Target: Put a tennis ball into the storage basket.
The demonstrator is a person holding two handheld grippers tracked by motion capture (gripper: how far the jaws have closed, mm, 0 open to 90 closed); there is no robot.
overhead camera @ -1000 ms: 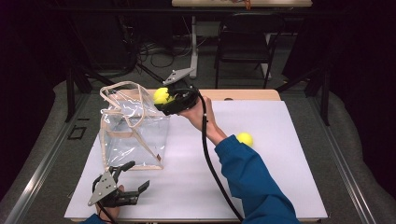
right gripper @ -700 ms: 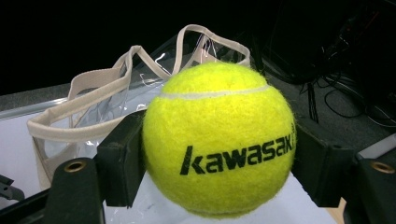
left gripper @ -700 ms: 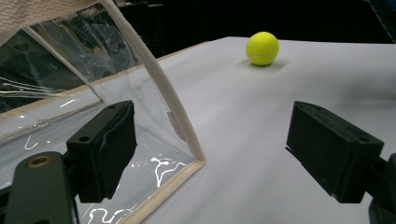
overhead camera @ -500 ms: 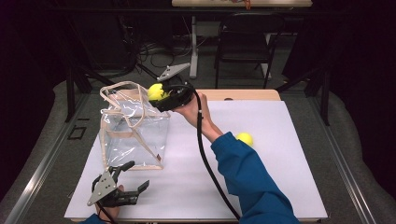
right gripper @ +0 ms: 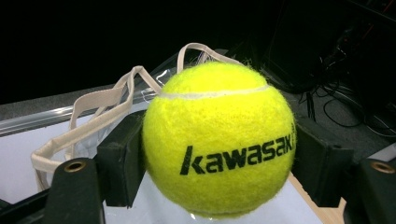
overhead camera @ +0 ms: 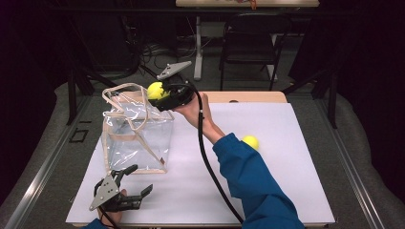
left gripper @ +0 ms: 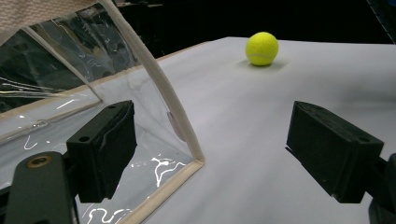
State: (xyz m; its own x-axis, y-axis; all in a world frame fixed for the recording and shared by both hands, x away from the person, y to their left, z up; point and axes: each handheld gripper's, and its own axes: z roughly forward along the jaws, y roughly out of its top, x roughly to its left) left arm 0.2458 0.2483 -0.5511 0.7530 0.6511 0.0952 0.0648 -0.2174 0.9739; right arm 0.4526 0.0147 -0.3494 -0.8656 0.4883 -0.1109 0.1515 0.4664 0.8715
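At the left, near the front edge of the white table (overhead camera: 286, 191), the left gripper (overhead camera: 136, 183) sits low in the person's hand. Its two black jaws are wide apart with nothing between them. In the left gripper view, the bottom corner of the clear bag (left gripper: 140, 140) lies just in front of its left jaw.

Next comes the clear bag (overhead camera: 136, 136) itself. It stands up on the table, and its cream straps (overhead camera: 119, 93) poke up and flop over the open top.

Above the far right corner of the bag is the right gripper (overhead camera: 160, 95). Its jaws are pressed tight on a yellow tennis ball (overhead camera: 155, 90), one on each side. The ball is up in the air, over the rim of the bag. In the right gripper view the ball (right gripper: 219, 140) has a black word on it, and the straps (right gripper: 93, 116) show behind it.

Farther right, a second yellow ball (overhead camera: 250, 141) rests on the table, just beside the person's blue sleeve (overhead camera: 253, 186).
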